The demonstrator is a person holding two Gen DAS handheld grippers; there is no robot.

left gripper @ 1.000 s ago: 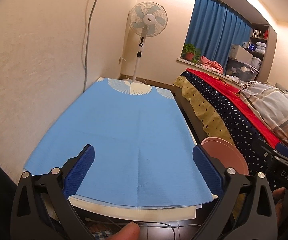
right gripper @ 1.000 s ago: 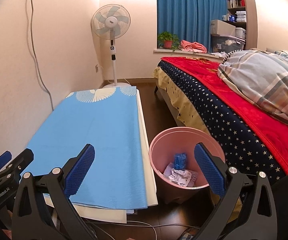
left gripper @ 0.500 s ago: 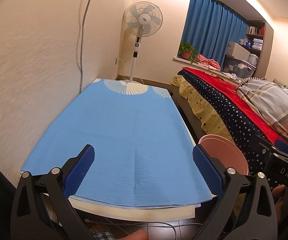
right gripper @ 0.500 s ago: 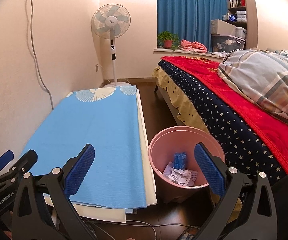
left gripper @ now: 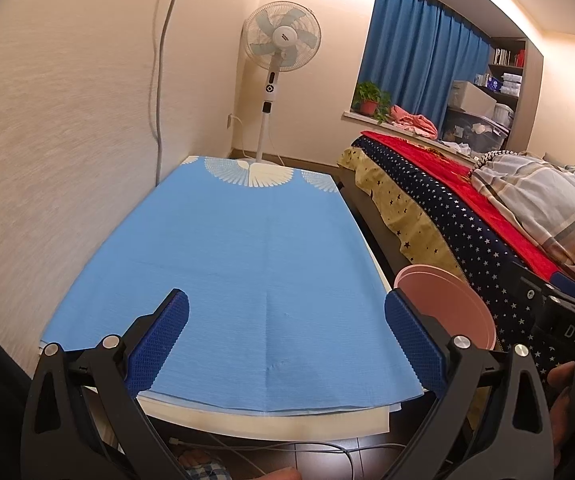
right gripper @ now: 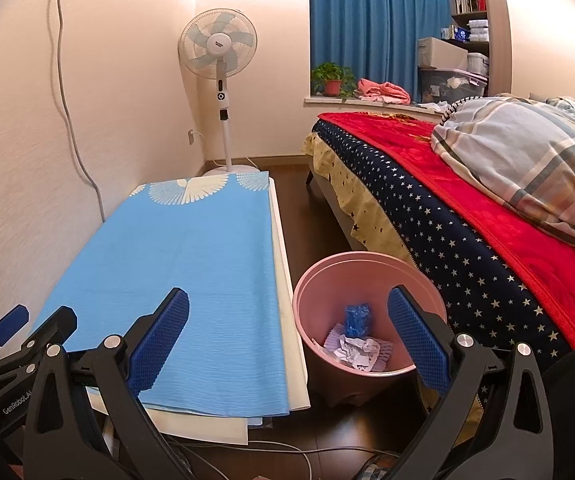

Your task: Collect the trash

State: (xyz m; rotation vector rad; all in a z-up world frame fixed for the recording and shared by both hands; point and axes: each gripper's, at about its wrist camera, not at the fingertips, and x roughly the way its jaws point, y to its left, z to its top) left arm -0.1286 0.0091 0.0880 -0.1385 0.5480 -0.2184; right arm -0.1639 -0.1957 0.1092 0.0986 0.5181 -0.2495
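Note:
A pink bin (right gripper: pixel 371 276) stands on the dark floor between the low table and the bed. Inside it lie a crumpled blue wrapper (right gripper: pixel 356 319) and white crumpled paper (right gripper: pixel 357 350). My right gripper (right gripper: pixel 287 336) is open and holds nothing, hanging above the bin's left rim and the table edge. My left gripper (left gripper: pixel 286 338) is open and holds nothing over the near end of the blue cloth (left gripper: pixel 247 272); the bin (left gripper: pixel 443 308) shows at its right. No trash shows on the cloth.
A low table (right gripper: pixel 283 344) with a blue cloth (right gripper: pixel 179 264) runs along the left wall. The bed (right gripper: pixel 467 216) with a starred cover fills the right. A standing fan (right gripper: pixel 219 56) is at the far end. Cables (right gripper: pixel 287 450) trail on the floor near me.
The left gripper's view has drifted slightly rightward and up along the wall. The right gripper has barely moved. Both stay open.

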